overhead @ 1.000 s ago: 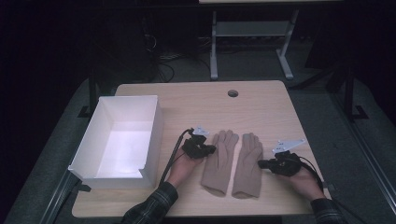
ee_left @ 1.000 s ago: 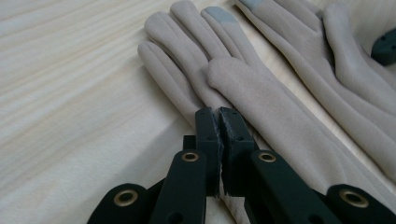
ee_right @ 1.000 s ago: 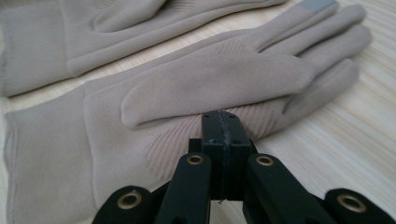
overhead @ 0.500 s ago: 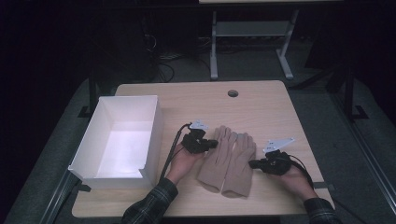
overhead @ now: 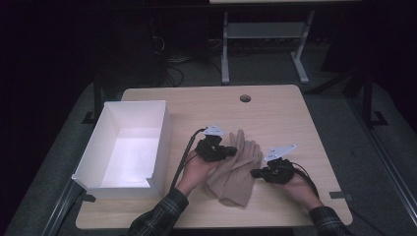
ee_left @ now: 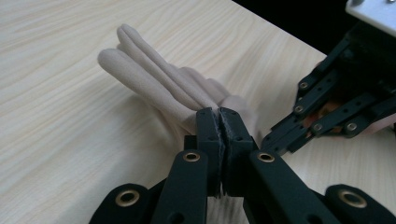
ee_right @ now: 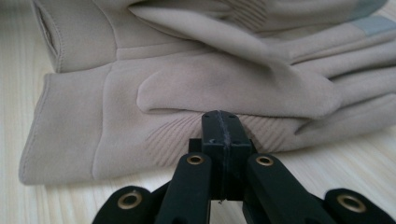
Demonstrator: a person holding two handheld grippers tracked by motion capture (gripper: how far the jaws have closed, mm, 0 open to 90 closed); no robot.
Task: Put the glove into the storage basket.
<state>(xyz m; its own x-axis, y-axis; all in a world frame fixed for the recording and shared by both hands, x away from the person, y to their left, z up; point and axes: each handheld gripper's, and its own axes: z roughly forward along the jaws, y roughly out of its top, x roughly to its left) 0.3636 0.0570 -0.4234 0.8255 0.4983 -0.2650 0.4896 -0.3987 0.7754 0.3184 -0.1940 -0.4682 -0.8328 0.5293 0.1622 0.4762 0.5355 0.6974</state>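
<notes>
High view, gloves point(overhead: 236, 169): beige pair, stacked mid-tabletop point(overhead: 275, 113), between both hands.
Left tongs point(overhead: 231, 151): clenched on the gloves' left edge; fabric pinched between the jaws in the left gripper view.
Right tongs point(overhead: 255, 173): clenched, tips against the gloves' right edge; actual grip on fabric cannot be told.
Surroundings: white box point(overhead: 125, 147) open, left of the left hand point(overhead: 196, 169); cable hole point(overhead: 245, 98) at the far edge.

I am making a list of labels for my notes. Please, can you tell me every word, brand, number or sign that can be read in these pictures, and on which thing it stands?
There is none to read. The beige gloves, the white box, the wooden table, the left gripper and the right gripper bear no visible writing.
</notes>
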